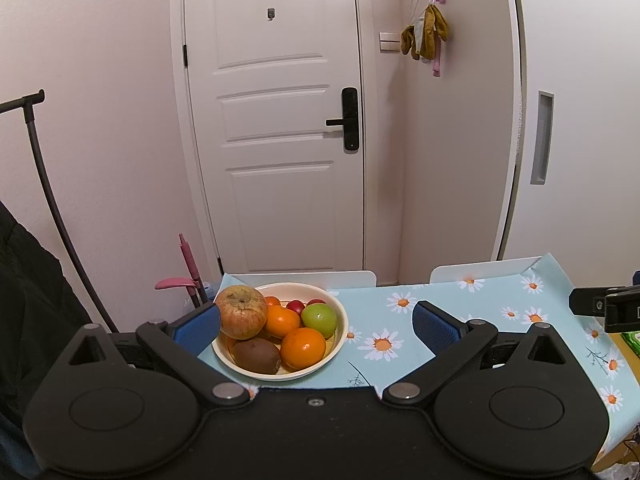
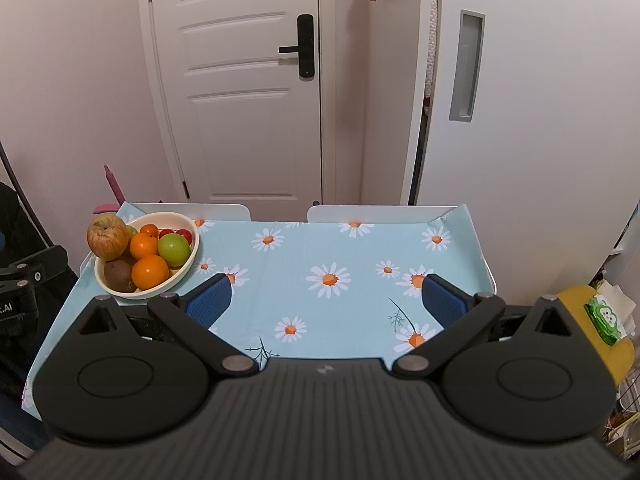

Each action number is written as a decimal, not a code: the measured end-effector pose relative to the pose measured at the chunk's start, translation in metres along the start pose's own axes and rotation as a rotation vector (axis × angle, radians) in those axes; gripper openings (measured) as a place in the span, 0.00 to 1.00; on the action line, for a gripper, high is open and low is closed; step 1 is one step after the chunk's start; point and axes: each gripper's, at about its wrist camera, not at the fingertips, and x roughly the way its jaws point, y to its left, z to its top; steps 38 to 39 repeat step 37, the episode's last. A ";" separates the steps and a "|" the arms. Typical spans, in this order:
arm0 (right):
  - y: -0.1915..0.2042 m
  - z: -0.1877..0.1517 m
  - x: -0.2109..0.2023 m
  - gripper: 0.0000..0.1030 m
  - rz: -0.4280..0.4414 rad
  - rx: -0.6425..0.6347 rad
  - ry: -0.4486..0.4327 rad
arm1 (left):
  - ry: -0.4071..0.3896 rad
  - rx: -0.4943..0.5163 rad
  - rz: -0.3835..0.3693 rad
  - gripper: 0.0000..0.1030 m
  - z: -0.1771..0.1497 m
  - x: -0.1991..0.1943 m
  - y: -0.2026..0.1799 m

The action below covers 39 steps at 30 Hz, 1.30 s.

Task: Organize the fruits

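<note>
- Fruits sit heaped in a cream bowl (image 1: 338, 344) at the far left corner of the worktop (image 2: 340, 256), which wears a pale blue daisy-print cloth.
- From the left wrist view the heap reads clearly: a large blotchy apple (image 1: 243, 312) on the left rim, two oranges (image 1: 303, 345), a green apple (image 1: 319, 319), a brown kiwi (image 1: 256, 356) at the front, and small red fruits (image 1: 295, 305) at the back (kind unclear).
- Left gripper (image 1: 316, 322) is spread wide with nothing between its blue pads; its left pad (image 1: 198, 330) lies just beside the bowl, whether touching I cannot tell.
- Only the right wrist view shows the full cloth, bare of fruit apart from the bowl (image 2: 188, 264), plus a yellow holder (image 2: 600, 320) with a green tissue pack (image 2: 606, 320) off the right edge.
- Right gripper (image 2: 326, 300) hangs over the middle of the worktop, jaws wide apart and holding nothing, well apart from the bowl.
- Only the left wrist view shows cloths on a hanger (image 1: 426, 34) on the wall.
- Behind the worktop stand two white chair backs (image 2: 376, 213) and a white door (image 1: 276, 120) with a black handle; a pink umbrella (image 1: 188, 272) leans at the left.
</note>
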 end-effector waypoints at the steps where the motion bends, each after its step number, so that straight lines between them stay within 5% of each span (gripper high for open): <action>1: 0.000 0.000 0.000 1.00 0.000 0.000 0.000 | 0.000 0.000 0.000 1.00 0.000 0.000 0.000; 39: 0.004 0.001 0.000 1.00 -0.008 0.009 0.008 | -0.010 0.003 -0.002 1.00 -0.001 0.004 0.000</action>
